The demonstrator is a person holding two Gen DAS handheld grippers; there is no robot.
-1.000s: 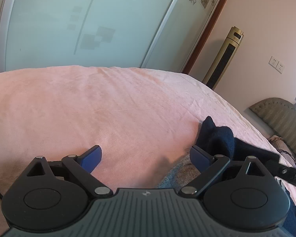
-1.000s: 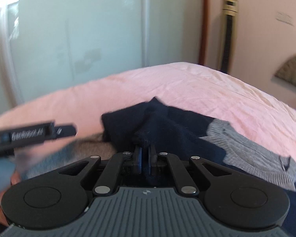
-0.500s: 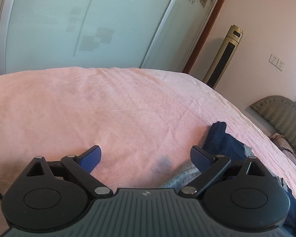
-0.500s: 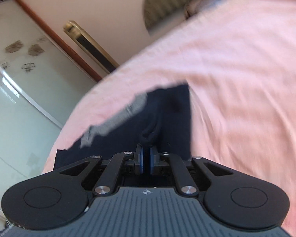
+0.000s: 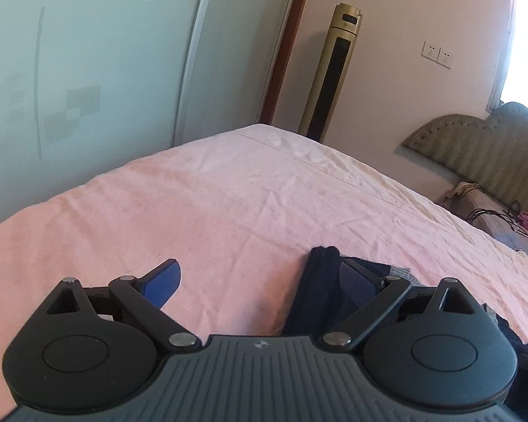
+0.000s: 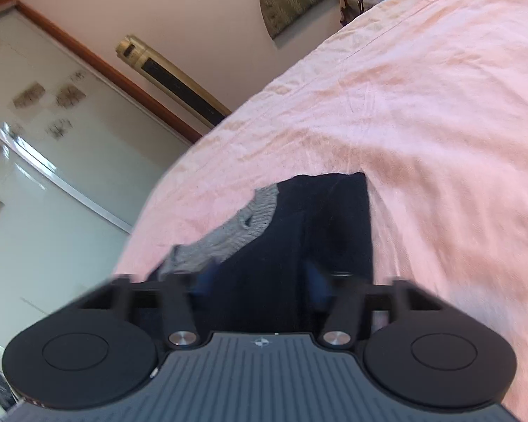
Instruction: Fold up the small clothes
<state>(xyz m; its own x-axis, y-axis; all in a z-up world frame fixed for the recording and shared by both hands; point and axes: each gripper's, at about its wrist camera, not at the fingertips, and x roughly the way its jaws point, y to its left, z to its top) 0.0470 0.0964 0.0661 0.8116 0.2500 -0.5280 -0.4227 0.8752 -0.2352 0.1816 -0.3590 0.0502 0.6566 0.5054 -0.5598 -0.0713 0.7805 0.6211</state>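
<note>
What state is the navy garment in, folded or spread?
Folded, at least partly: the garment lies on the bed as a narrow block with a straight right edge and one layer's edge running down its middle.

Daylight, bright and soft, entering from the window (image 5: 524, 45) at right edge of left wrist view, blown out to white there. Pale glare streaks on the glass sliding doors (image 6: 28, 147); fisheye bends edges, corners vignetted black. Right wrist view tilted, motion-blurred low down; the right gripper's fingers (image 6: 318, 277) smeared.

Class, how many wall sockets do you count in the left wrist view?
2 sockets, side by side on the wall right of the tower fan: one nearer it, one nearer the window.
</note>
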